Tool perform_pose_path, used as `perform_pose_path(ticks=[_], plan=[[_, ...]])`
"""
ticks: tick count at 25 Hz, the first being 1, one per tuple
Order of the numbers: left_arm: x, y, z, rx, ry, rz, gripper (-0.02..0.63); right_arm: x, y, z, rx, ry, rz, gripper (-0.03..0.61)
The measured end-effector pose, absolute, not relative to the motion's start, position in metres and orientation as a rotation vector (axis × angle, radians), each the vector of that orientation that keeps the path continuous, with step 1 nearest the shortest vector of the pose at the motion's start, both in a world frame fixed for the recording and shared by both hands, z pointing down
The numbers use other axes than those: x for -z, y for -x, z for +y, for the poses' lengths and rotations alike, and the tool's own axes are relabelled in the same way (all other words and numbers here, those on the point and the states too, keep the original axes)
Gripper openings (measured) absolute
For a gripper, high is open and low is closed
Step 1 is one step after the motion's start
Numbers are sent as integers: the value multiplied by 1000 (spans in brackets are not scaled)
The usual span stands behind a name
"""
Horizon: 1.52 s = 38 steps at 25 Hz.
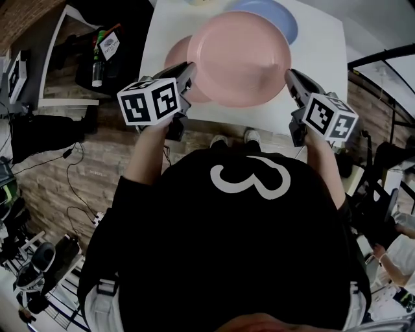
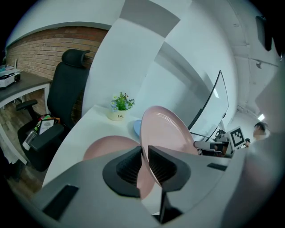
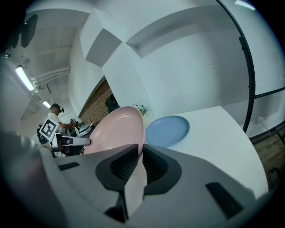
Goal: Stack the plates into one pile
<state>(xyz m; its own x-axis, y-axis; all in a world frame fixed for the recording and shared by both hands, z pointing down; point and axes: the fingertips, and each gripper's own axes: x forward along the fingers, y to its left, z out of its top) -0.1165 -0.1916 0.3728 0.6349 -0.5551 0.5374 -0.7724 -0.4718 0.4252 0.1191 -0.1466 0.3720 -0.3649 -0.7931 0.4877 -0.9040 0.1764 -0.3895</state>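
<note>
A large pink plate [image 1: 237,58] hangs above the white table [image 1: 318,78], held by its two opposite rims. My left gripper [image 1: 189,70] is shut on its left rim and my right gripper [image 1: 290,74] on its right rim. The left gripper view has the rim of the held plate [image 2: 164,131] pinched between the jaws of the left gripper [image 2: 144,164]. In the right gripper view, the held plate [image 3: 120,129] runs edge-on between the jaws of the right gripper [image 3: 140,162]. A second pink plate [image 1: 178,55] [image 2: 107,147] lies flat on the table, partly under the held one. A blue plate [image 1: 279,16] [image 3: 167,130] lies farther back.
A small potted plant [image 2: 121,107] stands near the table's far edge. A black office chair [image 2: 67,84] is at the table's left, and a black case with bottles [image 1: 100,55] sits beside it. The table's near edge [image 1: 220,123] runs just before my feet.
</note>
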Motion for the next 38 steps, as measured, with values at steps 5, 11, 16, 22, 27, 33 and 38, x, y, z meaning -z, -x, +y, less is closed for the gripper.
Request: perform_pose_path(ticks=[5,11,16,22,27,33,38], plan=[[-378,144,-195,-425,-2182,-1045,58,-378,-91,-154,-954,-1627,-2272,46],[-385,170,-200,-428,-2166,-1062,59,-388,-64,-165,-965,-1599,-2263,46],[-399,186,-204,-447,-2140,-1071,58,-403,-49,-174,-986,-1576,-2244,46],[-423,204,-210,-487,-2094,-1074,60,-425,-32,-181,-1021,-1547,-2210,46],[-438,209,-212,-504,-2079,-1062,60,-441,-27,-184,-1042,-1540,-2167,46],[-453,210,-218,-529,-2055,-1051,60,-458,-26,-189,-1050,-1537,-2125,46],[-469,210,-220,-558,-2026,-1051,60,-477,-26,-188,-1073,-1526,-2088,47]])
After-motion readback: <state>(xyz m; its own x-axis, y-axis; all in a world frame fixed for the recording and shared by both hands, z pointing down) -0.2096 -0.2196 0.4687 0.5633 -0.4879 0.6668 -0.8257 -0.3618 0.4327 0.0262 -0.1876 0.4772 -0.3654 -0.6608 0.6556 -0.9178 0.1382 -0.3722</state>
